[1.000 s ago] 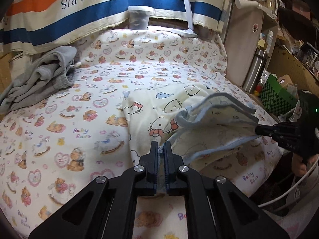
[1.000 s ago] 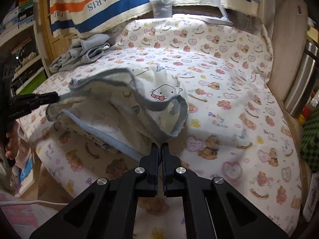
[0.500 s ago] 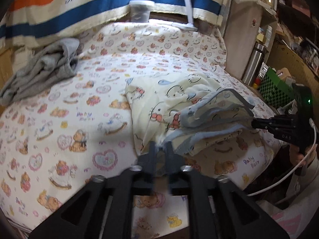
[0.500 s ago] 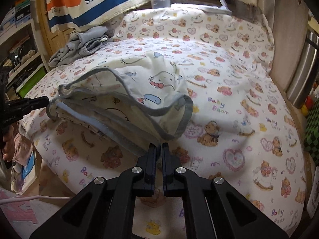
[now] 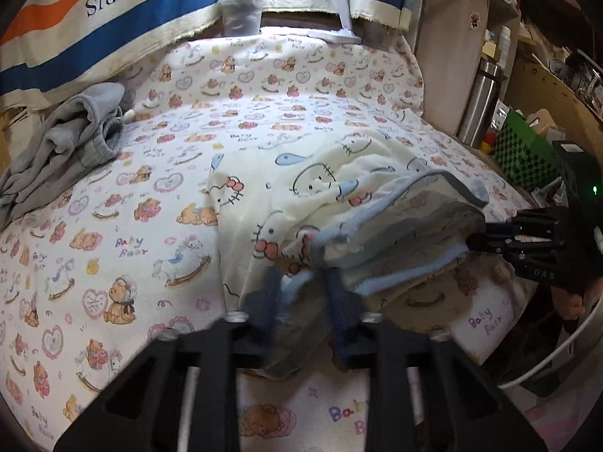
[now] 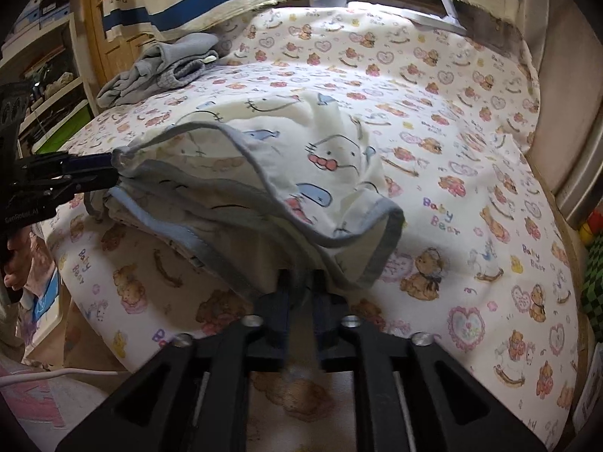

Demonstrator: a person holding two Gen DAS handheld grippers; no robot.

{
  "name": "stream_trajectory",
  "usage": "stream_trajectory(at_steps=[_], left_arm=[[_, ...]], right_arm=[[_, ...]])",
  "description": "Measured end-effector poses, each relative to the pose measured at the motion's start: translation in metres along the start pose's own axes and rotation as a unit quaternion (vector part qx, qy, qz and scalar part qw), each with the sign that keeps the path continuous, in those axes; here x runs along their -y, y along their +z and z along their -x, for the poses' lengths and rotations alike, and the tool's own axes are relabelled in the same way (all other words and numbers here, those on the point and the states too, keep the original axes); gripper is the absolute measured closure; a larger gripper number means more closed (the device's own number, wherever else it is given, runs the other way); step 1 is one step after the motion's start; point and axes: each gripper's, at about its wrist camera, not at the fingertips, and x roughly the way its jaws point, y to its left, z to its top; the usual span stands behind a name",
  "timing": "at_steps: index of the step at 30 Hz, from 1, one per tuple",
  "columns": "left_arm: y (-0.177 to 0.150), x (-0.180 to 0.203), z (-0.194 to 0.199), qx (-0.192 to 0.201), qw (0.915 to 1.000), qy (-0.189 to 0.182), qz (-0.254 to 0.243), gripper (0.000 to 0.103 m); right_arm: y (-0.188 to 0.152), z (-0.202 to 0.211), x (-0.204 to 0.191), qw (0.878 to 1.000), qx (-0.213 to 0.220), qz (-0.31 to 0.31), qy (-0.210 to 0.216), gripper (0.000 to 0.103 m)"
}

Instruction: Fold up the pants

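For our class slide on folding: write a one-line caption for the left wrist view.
Left tongs parted around the cream cat-print pants' blue waistband on the bear-print sheet.

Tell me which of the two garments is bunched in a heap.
The grey garment at the back left is bunched up. The cream cat-print pants lie spread at the near edge with a blue-trimmed opening.

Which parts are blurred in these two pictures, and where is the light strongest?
Left wrist view: left gripper smeared by motion, pants sharp. Right wrist view: right gripper slightly soft; brightest light on the bedsheet near the back; fisheye bends the edges.
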Motion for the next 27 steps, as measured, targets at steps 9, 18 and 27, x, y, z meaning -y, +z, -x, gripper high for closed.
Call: stream_trajectory(at_steps=[9,18,27], left_arm=[[-0.006,0.001,0.005,-0.009,1.0000,0.001,-0.004,0.075],[-0.004,-0.002,-0.004,-0.012,0.9999,0.002,-0.003,0.100],[-0.008,-0.004,0.020,0.009,0.9999,0.000,0.009,0.101]], right_arm=[[0.002,0.000,0.008,0.999,0.019,-0.032,0.004,0.095],[-0.001,0.020,0.004,0.999,0.044,-0.019,0.013,0.099],[-0.008,0.028,0.010,0.999,0.040,-0.023,0.005,0.099]])
